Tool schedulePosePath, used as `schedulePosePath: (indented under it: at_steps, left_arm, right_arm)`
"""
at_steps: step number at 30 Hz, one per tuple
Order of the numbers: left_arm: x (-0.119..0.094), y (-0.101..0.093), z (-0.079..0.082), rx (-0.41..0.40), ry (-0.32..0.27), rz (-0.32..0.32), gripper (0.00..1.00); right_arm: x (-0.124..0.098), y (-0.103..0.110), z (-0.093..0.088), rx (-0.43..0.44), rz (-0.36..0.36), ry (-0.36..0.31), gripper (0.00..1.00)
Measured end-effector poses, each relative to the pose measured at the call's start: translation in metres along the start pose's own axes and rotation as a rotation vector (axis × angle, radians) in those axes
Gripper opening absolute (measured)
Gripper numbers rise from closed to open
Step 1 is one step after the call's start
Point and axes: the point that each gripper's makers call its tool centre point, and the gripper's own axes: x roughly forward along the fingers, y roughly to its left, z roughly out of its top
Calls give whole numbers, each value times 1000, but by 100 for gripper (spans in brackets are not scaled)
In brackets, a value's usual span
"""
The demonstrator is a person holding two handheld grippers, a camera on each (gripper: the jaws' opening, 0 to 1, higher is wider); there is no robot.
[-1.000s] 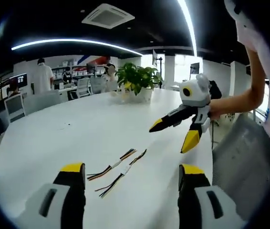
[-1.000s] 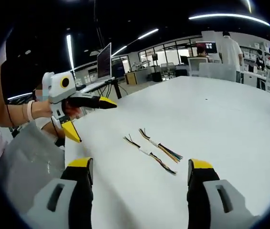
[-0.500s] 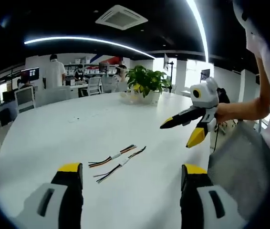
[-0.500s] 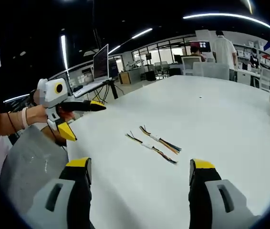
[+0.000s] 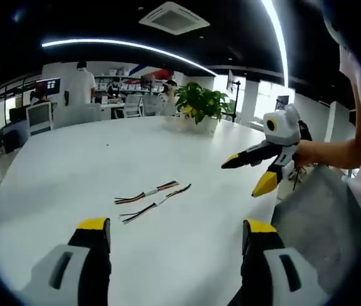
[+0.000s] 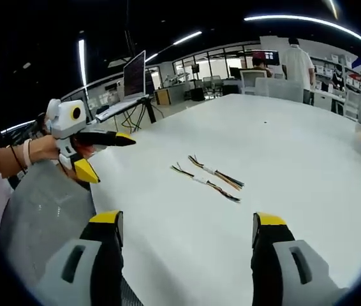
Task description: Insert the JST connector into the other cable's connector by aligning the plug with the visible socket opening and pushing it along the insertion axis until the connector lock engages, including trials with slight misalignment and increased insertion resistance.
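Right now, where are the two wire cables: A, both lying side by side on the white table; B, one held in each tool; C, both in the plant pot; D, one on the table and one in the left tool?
A: both cables lie side by side on the white table, and both tools are open and empty.

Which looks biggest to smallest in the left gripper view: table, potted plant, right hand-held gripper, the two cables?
1. table
2. right hand-held gripper, inflated by nearness
3. potted plant, farther off
4. two cables: upper, lower; alike, no ranking
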Motion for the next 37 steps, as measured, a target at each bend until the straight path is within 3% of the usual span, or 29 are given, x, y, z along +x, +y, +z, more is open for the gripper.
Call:
schedulePosePath:
  at_steps: [3,5,13,16,22,26,37]
  left_arm:
    - [-3,-2,-3,-7,3,4,84]
    - [-3,1,-13,19,61,13,84]
    - [-6,-1,-17,-41,70,12,84]
    - [-8,-1,-24,-28,100,14,85]
    - [-8,3,-28,-36,120,31,85]
    - [-8,4,-37,-31,164,41,84]
    - [-6,1,-43,-26,198,30,85]
  right_arm:
    - [-2,1,-3,19,-4,9,80]
    - [-4,2,-6,18,-9,21,81]
    - [-10,9,-19,15,-31,72,81]
    - [-11,6,-24,-23,-52,97,80]
    - [-9,2,-27,10,-65,120,80]
    - [-8,0,-33,-1,-73,149,81]
    - [-12,-7,-38,-47,-118,210,76]
